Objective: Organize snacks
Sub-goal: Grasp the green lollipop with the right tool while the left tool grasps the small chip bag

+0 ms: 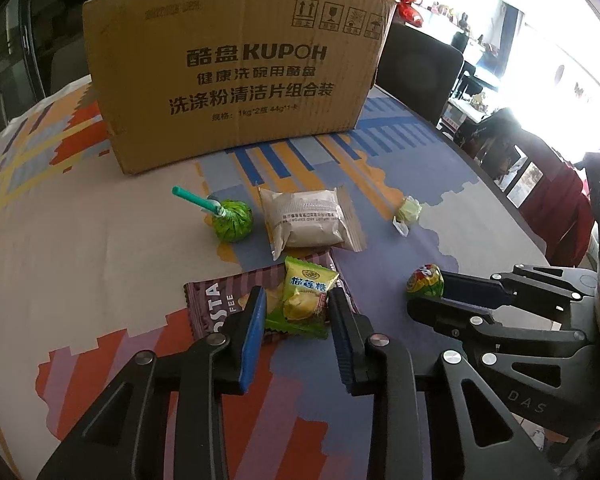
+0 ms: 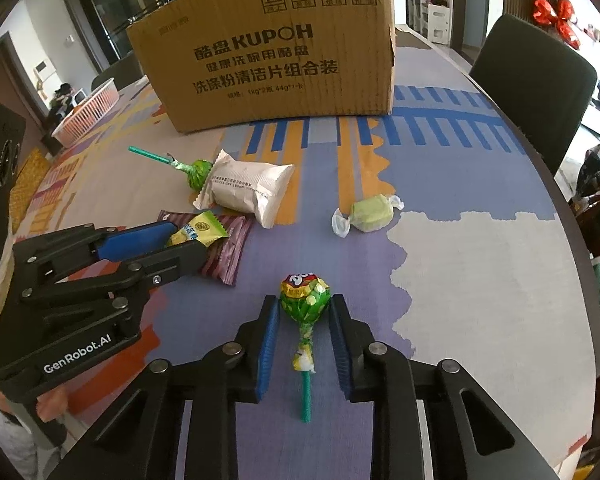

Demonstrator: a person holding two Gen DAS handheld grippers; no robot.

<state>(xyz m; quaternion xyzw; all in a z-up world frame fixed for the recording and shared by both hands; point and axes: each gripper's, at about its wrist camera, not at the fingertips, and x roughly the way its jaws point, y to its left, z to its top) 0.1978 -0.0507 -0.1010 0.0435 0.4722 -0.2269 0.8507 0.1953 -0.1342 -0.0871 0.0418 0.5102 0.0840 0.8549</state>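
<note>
On the patterned tablecloth (image 1: 100,248), as seen from the left wrist view, the left gripper (image 1: 298,304) is spread wide, its jaws set to either side of a green-yellow candy packet (image 1: 304,300); contact with the packet cannot be confirmed. The packet lies upon a brown Costa sachet (image 1: 216,300), its long axis running away from the camera. Beyond it, a beige wrapped cake (image 1: 308,220) and a green lollipop (image 1: 232,220) are seen, the lollipop's stick pointing up-left toward the cardboard box (image 1: 236,76). Open cloth is left to the near left. A pale twist-wrapped sweet (image 1: 408,210) is set apart to the right, near the table edge (image 1: 512,204).

In the right wrist view, the right gripper (image 2: 305,312) is likewise parted, astride a red-topped lollipop (image 2: 305,296) with a narrow gap on each side. The stick points back toward the camera, the head toward the box (image 2: 276,52). Bare cloth (image 2: 480,280) extends right to the curved table edge (image 2: 576,216). A dark chair (image 2: 536,84) stands behind that edge, and a pink basket (image 2: 88,114) rests at the far left.
</note>
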